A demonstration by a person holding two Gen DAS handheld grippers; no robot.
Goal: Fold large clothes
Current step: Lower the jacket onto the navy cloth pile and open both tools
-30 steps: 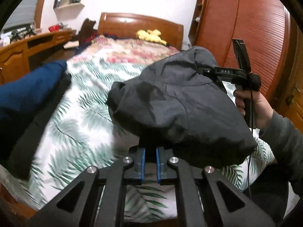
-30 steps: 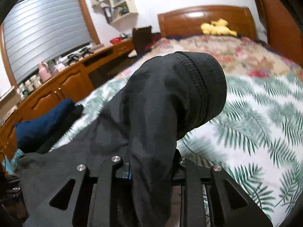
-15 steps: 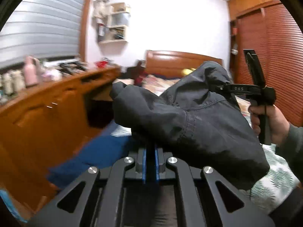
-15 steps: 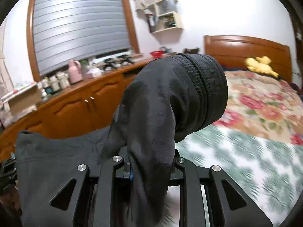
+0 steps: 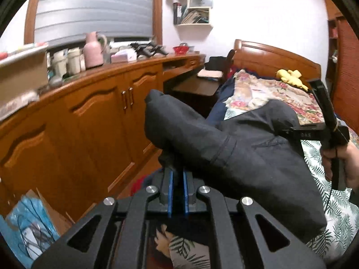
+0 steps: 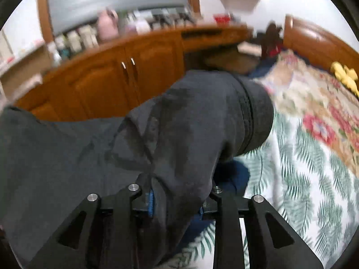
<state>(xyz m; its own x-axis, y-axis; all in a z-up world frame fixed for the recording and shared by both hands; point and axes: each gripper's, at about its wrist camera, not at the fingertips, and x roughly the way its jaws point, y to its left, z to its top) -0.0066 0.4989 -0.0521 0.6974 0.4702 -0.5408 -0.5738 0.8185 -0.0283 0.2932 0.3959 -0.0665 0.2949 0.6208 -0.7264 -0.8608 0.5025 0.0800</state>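
Observation:
A large dark grey jacket (image 5: 235,152) hangs in the air between both grippers, over the left side of the bed (image 5: 334,210). My left gripper (image 5: 177,179) is shut on a bunched fold of the jacket. My right gripper (image 6: 177,204) is shut on a thick bundle of the jacket (image 6: 179,130), whose zipped edge bulges forward. In the left wrist view the right gripper's body (image 5: 323,132) and the hand holding it show at the far right, clamped on the cloth.
A long wooden cabinet (image 5: 94,121) with cluttered top runs along the left wall. The bed has a palm-leaf sheet (image 6: 303,190) and a floral quilt (image 5: 276,94). A blue garment (image 6: 231,177) lies at the bed's edge. A cardboard box (image 5: 33,222) sits on the floor.
Both grippers have swung left with the jacket, from over the middle of the bed toward the cabinet side. The jacket stays held by both.

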